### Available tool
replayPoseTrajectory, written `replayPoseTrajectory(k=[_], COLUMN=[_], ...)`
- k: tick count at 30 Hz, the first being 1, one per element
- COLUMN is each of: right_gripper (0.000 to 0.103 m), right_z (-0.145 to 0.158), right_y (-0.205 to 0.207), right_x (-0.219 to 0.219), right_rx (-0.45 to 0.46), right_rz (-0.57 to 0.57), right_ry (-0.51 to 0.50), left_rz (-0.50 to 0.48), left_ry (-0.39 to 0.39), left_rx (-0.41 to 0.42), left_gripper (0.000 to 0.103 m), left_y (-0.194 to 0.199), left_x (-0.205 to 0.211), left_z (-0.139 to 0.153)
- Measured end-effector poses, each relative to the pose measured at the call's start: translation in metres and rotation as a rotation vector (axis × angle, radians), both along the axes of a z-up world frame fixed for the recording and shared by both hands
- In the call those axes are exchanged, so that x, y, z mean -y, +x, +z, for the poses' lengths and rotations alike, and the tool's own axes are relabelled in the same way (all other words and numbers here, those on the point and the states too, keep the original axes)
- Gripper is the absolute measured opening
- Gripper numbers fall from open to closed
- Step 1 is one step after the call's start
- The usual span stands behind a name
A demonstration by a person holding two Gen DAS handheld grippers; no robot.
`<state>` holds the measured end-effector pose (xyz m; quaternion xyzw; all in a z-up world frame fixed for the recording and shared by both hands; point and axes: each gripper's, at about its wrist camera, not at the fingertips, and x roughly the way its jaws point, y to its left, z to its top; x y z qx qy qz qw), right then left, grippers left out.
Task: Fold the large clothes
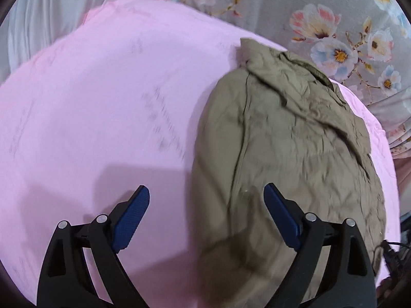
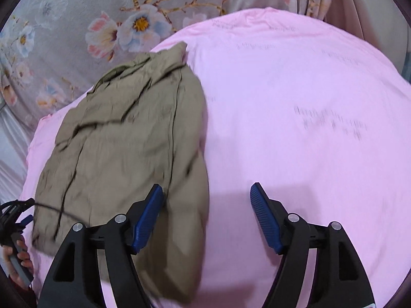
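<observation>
A folded olive-khaki garment [image 1: 287, 159] lies on a pink cloth-covered surface [image 1: 102, 107]. In the left wrist view it fills the right half, collar end at the far side. My left gripper [image 1: 206, 197] is open and empty, above the garment's near left edge. In the right wrist view the garment [image 2: 123, 148] lies at the left on the pink cloth [image 2: 295, 102]. My right gripper [image 2: 206, 192] is open and empty, above the garment's near right edge; its left finger [image 2: 149, 215] is over the fabric.
A grey floral sheet [image 1: 334, 25] covers the area beyond the pink cloth, also in the right wrist view [image 2: 90, 25]. A hand holding the other gripper's handle with a black cable [image 2: 15, 231] shows at the lower left of the right wrist view.
</observation>
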<state>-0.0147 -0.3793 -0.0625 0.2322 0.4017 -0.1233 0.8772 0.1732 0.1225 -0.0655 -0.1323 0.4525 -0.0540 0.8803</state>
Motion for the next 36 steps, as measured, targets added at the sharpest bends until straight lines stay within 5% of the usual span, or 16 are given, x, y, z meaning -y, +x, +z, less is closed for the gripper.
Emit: replayPoseTrajectory(k=[7, 9, 11, 14, 21, 26, 30, 36], right_gripper=[0.073, 0.068, 0.038, 0.012, 0.006, 0.006, 0.005, 0.005], right_z=[-0.001, -0.002, -0.003, 0.003, 0.086, 0.1, 0.106, 0.178], right_y=[-0.011, -0.006, -0.002, -0.002, -0.083, -0.186, -0.247, -0.279], right_x=[-0.024, -0.03, -0.032, -0.034, -0.067, -0.101, -0.103, -0.099], right_rx=[0.036, 0.037, 0.036, 0.036, 0.136, 0.134, 0.208, 0.468], right_rz=[0.084, 0.104, 0.132, 0.167, 0.417, 0.547, 0.533, 0.462], right_ry=[0.046, 0.052, 0.083, 0.107, -0.132, -0.282, -0.221, -0.242], left_rz=[-0.019, -0.063, -0.08, -0.108, -0.214, -0.262, -0.253, -0.231], left_ry=[-0.098, -0.147, -0.16, -0.153, -0.106, -0.114, -0.142, -0.193], left_rx=[-0.011, -0.025, -0.047, -0.027, 0.083, 0.148, 0.199, 0.398], left_gripper=[0.085, 0.058, 0.03, 0.011, 0.008, 0.008, 0.008, 0.008], left_y=[-0.022, -0.021, -0.02, -0.027, -0.097, -0.197, -0.249, -0.274], left_x=[0.001, 0.01, 0.017, 0.022, 0.015, -0.011, -0.022, -0.038], left_z=[-0.007, -0.007, -0.005, 0.011, 0.088, 0.114, 0.131, 0.195])
